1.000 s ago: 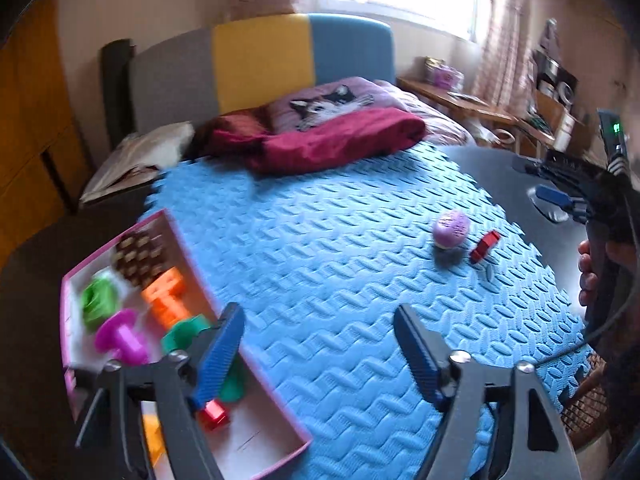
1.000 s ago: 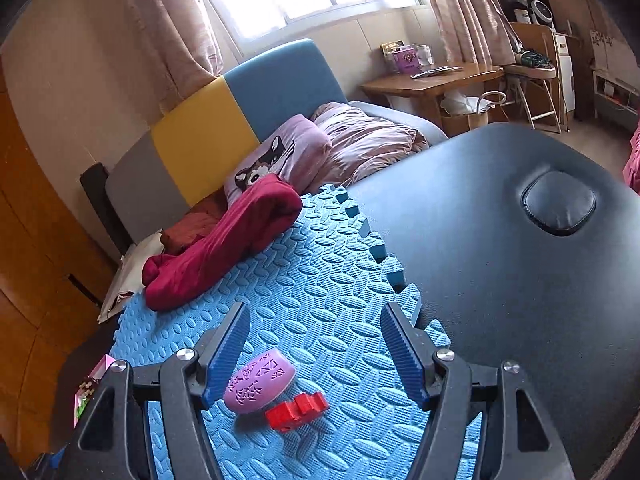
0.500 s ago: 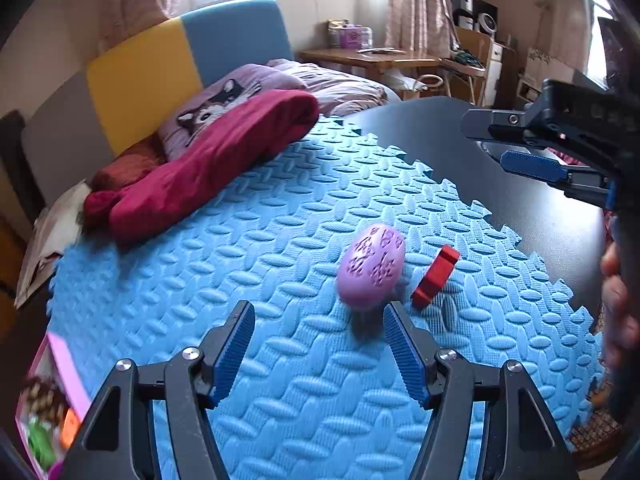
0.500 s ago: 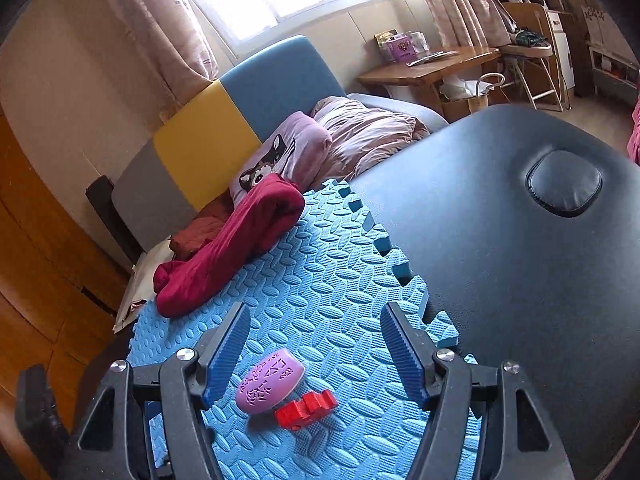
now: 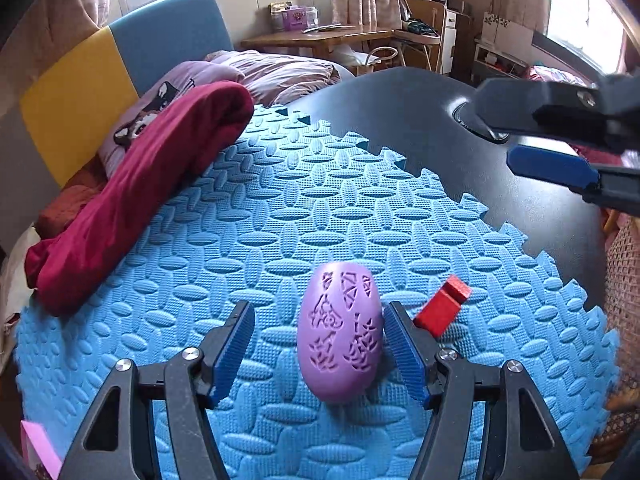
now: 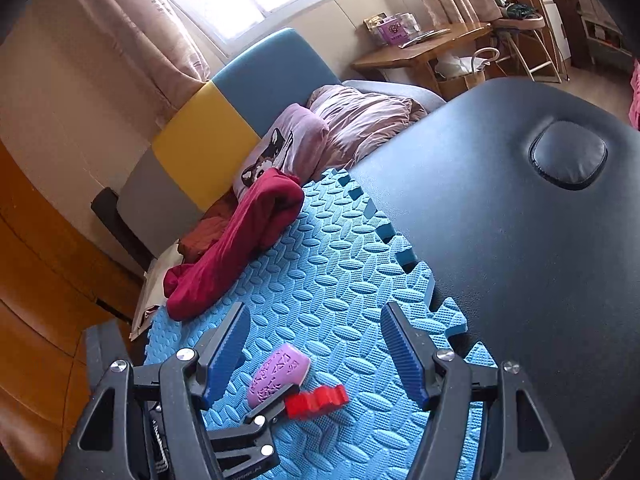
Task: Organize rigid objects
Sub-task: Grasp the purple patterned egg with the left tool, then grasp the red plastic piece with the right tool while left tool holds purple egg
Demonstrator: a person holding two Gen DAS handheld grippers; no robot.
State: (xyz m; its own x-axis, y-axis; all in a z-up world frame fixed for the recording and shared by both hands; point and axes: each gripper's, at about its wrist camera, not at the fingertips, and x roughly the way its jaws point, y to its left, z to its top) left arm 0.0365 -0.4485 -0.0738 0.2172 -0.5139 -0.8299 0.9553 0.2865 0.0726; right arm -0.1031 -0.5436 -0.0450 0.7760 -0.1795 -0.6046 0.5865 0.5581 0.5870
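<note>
Left tongs (image 5: 318,350) gape wide around the purple egg (image 5: 339,334) lying on the blue mat (image 5: 280,208); red block (image 5: 440,306) just beside; right tongs (image 6: 314,354) wide open, empty; pink tray corner (image 5: 38,446), contents unseen.

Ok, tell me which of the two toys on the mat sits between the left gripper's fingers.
The purple egg, patterned, between the open left hand-held gripper; the red block lies outside its right finger.

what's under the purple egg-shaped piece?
The purple patterned egg-shaped piece lies on the blue textured foam mat, between the open left gripper fingers. The contact patch beneath it is hidden.
</note>
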